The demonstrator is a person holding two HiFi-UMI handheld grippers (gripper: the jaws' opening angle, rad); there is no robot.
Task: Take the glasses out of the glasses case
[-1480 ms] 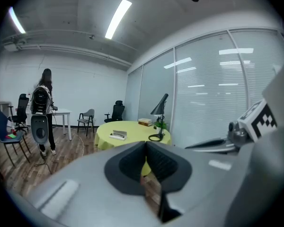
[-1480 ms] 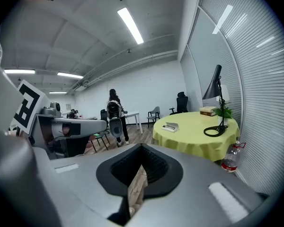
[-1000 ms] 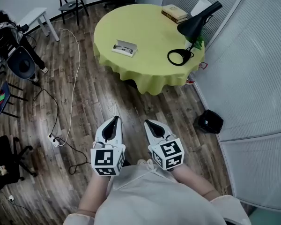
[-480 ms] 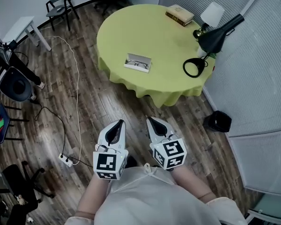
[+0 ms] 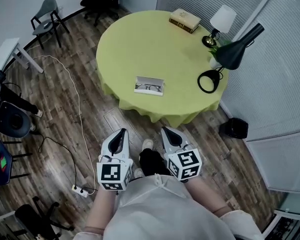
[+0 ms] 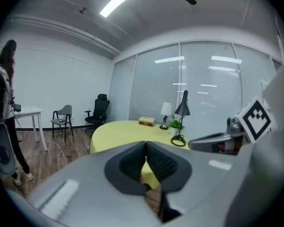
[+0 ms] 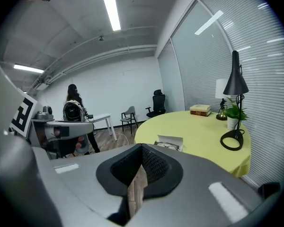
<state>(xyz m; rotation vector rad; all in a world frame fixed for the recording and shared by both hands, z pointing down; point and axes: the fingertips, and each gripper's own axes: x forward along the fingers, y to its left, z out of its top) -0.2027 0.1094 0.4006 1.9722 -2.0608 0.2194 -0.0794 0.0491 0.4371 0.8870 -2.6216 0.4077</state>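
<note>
An open white glasses case (image 5: 149,86) lies near the front edge of the round yellow-green table (image 5: 135,44), with dark-framed glasses (image 5: 150,88) inside it. The case (image 7: 169,142) also shows in the right gripper view, glasses in it. My left gripper (image 5: 121,133) and right gripper (image 5: 167,132) hang side by side over the wooden floor, well short of the table. Both are shut with nothing between their jaws. In the left gripper view the shut left gripper (image 6: 146,144) points at the table (image 6: 118,131), and the case is hidden behind the jaws.
On the table stand a black desk lamp (image 5: 229,54), a small white-shaded lamp (image 5: 219,24), a potted plant (image 7: 233,113) and a book (image 5: 184,20). Chairs (image 5: 44,20), a cable with power strip (image 5: 83,191) and a black bin (image 5: 235,128) sit on the floor. A person (image 7: 75,112) stands at left.
The table and case have drawn nearer and lower in the head view as I stepped toward them. Both grippers stay shut, held in the same pose.
</note>
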